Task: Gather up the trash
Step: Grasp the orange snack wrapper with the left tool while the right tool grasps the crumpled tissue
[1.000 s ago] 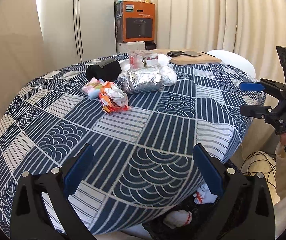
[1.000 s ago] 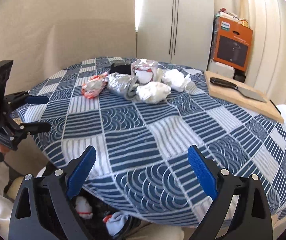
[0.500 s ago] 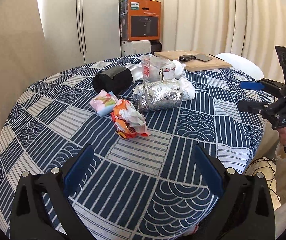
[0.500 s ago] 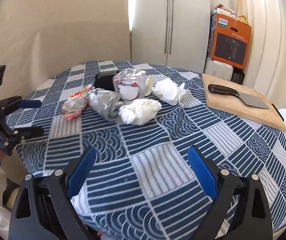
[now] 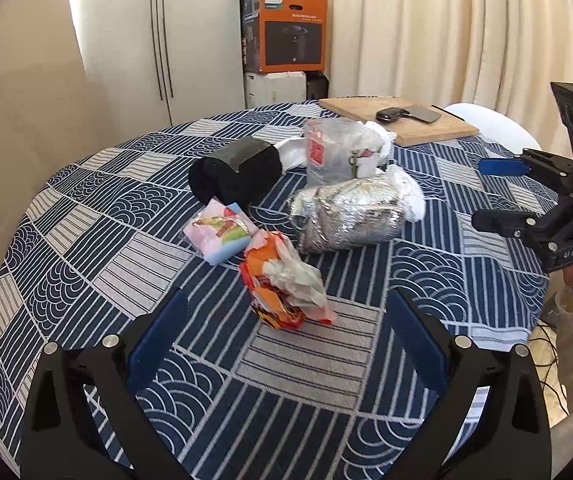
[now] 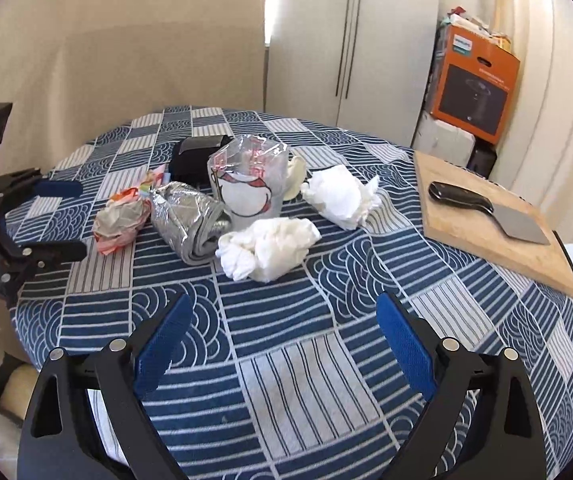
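Observation:
Trash lies in a cluster on the blue patterned tablecloth [image 5: 86,264]. A crumpled orange wrapper [image 5: 286,292] sits just ahead of my open, empty left gripper [image 5: 286,340]. Behind it lie a pink packet [image 5: 218,232], a silver foil bag [image 5: 346,216], a black roll [image 5: 238,168] and a clear plastic cup [image 5: 338,152]. My right gripper [image 6: 282,340] is open and empty, short of a crumpled white tissue [image 6: 266,248]. A second tissue [image 6: 342,196], the cup [image 6: 250,184] and the foil bag [image 6: 190,220] lie beyond.
A wooden cutting board [image 6: 494,228] with a cleaver [image 6: 486,212] lies at the table's far right. An orange box [image 5: 290,28] and white wardrobe [image 5: 158,36] stand behind. A white chair [image 5: 494,124] is beside the table.
Both grippers have moved forward over the table toward the trash cluster, which now looks nearer and larger. The black bag below the table edge has left view.

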The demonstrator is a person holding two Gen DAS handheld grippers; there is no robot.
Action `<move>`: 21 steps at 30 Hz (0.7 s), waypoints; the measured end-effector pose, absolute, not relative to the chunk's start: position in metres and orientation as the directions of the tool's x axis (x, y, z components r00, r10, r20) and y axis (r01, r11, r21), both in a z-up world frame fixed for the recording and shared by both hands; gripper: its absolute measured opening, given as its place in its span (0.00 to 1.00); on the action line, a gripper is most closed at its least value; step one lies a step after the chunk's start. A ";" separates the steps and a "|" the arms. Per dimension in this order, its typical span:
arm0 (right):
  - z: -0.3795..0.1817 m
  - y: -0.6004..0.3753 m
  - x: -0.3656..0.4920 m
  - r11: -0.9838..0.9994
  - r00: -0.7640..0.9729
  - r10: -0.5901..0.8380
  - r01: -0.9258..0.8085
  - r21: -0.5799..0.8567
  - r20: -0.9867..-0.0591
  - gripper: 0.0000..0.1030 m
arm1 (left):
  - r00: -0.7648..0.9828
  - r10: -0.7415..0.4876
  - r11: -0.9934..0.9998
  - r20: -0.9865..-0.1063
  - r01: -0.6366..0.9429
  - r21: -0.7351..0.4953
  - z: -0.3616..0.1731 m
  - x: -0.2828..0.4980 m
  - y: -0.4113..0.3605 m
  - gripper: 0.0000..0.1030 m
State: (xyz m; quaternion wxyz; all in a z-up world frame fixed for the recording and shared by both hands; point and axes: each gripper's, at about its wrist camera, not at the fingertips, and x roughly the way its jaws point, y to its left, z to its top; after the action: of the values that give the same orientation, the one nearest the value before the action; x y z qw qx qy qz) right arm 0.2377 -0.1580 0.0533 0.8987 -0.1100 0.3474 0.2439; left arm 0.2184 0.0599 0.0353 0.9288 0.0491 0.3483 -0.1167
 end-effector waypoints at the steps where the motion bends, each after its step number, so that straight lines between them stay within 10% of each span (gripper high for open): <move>1: 0.053 -0.156 0.241 0.854 0.636 0.361 -0.519 -0.031 -0.682 0.86 | 0.726 -0.188 0.967 -0.662 0.253 0.003 0.035 0.221 0.061 0.94; 19: 0.031 -0.119 0.295 0.803 0.532 0.368 -0.595 -0.028 -0.763 0.86 | 0.638 -0.248 0.948 -0.729 0.313 -0.048 0.028 0.266 0.064 0.94; 21: 0.029 -0.114 0.300 0.797 0.528 0.356 -0.602 -0.043 -0.771 0.85 | 0.608 -0.239 0.950 -0.757 0.307 -0.053 0.023 0.273 0.065 0.74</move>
State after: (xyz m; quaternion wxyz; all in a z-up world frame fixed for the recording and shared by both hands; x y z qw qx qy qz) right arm 0.3004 -0.1136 0.0293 0.8603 -0.1541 0.3982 0.2785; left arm 0.2731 0.0649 0.0234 0.8958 0.0412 0.4156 -0.1524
